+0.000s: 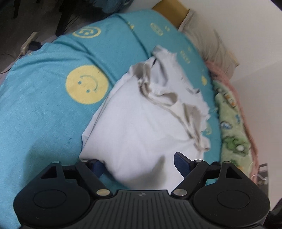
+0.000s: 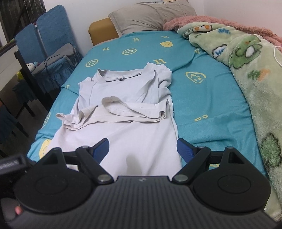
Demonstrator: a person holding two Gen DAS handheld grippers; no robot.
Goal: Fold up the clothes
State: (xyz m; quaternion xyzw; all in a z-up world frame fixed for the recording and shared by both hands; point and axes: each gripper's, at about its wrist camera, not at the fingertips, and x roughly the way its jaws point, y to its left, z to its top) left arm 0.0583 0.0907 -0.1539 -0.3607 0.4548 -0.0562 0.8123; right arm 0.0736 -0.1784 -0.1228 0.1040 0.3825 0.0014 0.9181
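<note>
A pale lilac T-shirt (image 2: 134, 130) lies flat on the teal smiley-print bedsheet (image 2: 208, 98), collar at the far end and both sleeves folded across its chest. My right gripper (image 2: 142, 148) hovers open over the shirt's lower part; its right fingertip is near the shirt's right edge. In the left wrist view the same T-shirt (image 1: 141, 126) runs away from me across the bedsheet (image 1: 40, 114). My left gripper (image 1: 139, 165) stands wide at the shirt's near edge. A bulge of cloth rises between the jaws, covering part of the left finger (image 1: 97, 166); the pads do not visibly pinch it.
A green cartoon blanket (image 2: 250, 74) with a pink one behind it (image 2: 202, 20) fills the bed's right side. A grey pillow (image 2: 149, 16) lies at the head. Blue chairs (image 2: 47, 33) and a dark table (image 2: 21, 74) stand left of the bed.
</note>
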